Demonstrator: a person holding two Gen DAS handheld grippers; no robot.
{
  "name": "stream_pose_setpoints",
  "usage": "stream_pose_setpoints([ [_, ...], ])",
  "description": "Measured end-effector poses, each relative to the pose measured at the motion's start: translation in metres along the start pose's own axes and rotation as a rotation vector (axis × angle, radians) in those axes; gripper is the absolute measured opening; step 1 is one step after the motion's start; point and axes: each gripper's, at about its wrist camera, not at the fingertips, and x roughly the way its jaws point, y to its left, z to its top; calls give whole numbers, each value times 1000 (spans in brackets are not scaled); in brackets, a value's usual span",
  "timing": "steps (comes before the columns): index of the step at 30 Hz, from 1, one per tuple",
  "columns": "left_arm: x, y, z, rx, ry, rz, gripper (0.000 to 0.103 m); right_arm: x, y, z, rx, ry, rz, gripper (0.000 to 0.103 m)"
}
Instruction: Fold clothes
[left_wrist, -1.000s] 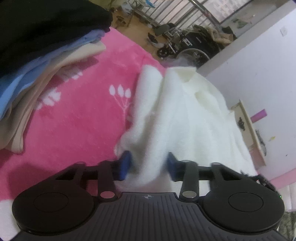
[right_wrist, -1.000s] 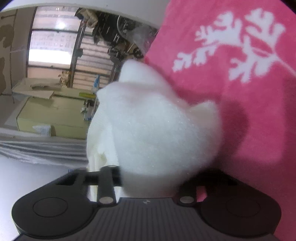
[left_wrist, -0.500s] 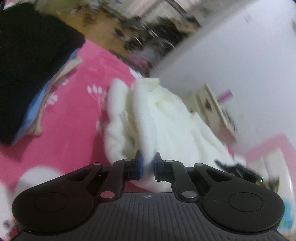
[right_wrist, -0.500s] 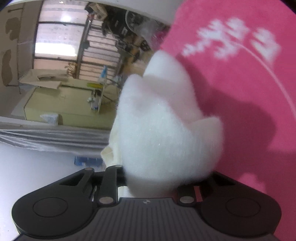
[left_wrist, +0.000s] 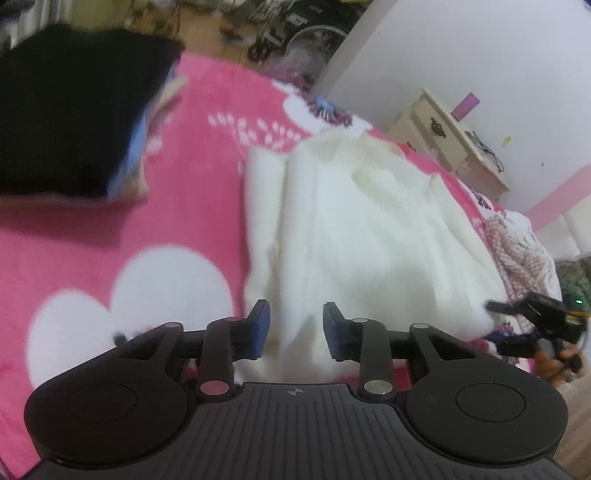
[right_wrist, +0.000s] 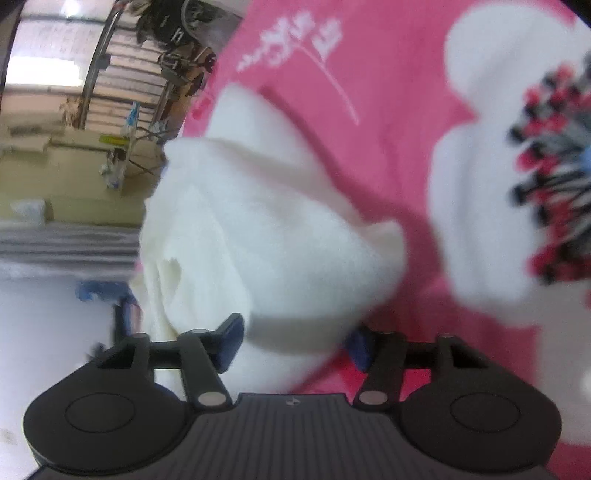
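The white fluffy garment (left_wrist: 373, 236) lay on the pink blanket (left_wrist: 122, 236), already doubled over on itself, with its long folded edge running away from the left wrist camera. The left gripper (left_wrist: 295, 326) was spread apart, its blue pads (left_wrist: 260, 325) standing on both sides of the near end of the cloth without pinching it. The right gripper (right_wrist: 295, 341) was also spread, and a thick bunch of the same garment (right_wrist: 258, 236) bulged between its jaws; the pads did not seem to press it, though the cloth hid part of the right one.

My judgement is that the fold was just being laid down and released. To do this step well, both grippers should draw back low and straight, so the pile fabric does not catch on the pads and pull the fold open. Then the edges should be smoothed and lined up before the next fold, because such soft thick material springs back easily. The finished piece would probably go to the stack of folded clothes (left_wrist: 74, 110), which stood at the far left of the blanket, well apart from the garment.

No brand, label or readable writing showed anywhere; the blanket carried only white heart and plant patterns, and the small mark on each gripper body was too small to read
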Motion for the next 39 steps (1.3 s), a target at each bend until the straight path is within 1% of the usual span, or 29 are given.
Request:
stream_pose_setpoints([
  [2,1,-2,4,17,-8,15,35,-14,-1,-8,-36,-31,-56,64],
  [4,0,-2,7,36,-24,28,35,-31,-1,-15,-74,-94,-111,64],
  [7,-2,-7,11,59,-40,35,36,-54,-5,-29,-128,-198,-168,64],
  [10,-4,-14,16,103,-59,51,37,-76,4,-35,-261,-301,-227,63],
  [12,-5,-20,19,131,-75,56,37,-81,22,-34,-364,-363,-262,63],
  [15,-4,-31,24,169,-87,58,38,-92,46,-33,-474,-444,-278,62],
  [17,3,-42,28,209,-77,60,38,-95,55,-33,-529,-486,-268,62],
  [19,13,-53,33,257,-57,81,38,-94,66,-33,-588,-520,-261,62],
  [22,34,-64,41,321,-18,115,39,-81,83,-29,-681,-530,-268,62],
  [25,55,-69,43,371,4,165,40,-67,101,-25,-780,-537,-276,60],
  [27,68,-68,42,386,26,205,40,-52,114,-21,-862,-523,-288,59],
  [29,77,-64,40,390,37,243,40,-35,122,-15,-931,-491,-314,56],
  [31,81,-57,37,375,41,251,40,-19,129,-10,-990,-459,-340,55],
  [33,83,-52,37,356,41,249,42,-8,135,-6,-1029,-445,-349,53],
  [35,86,-49,38,320,34,255,53,3,141,-2,-1067,-430,-359,53],
  [37,89,-47,41,265,19,268,56,13,147,2,-1100,-419,-364,53],
  [39,92,-46,42,234,-1,265,56,20,152,6,-1125,-416,-364,53],
])
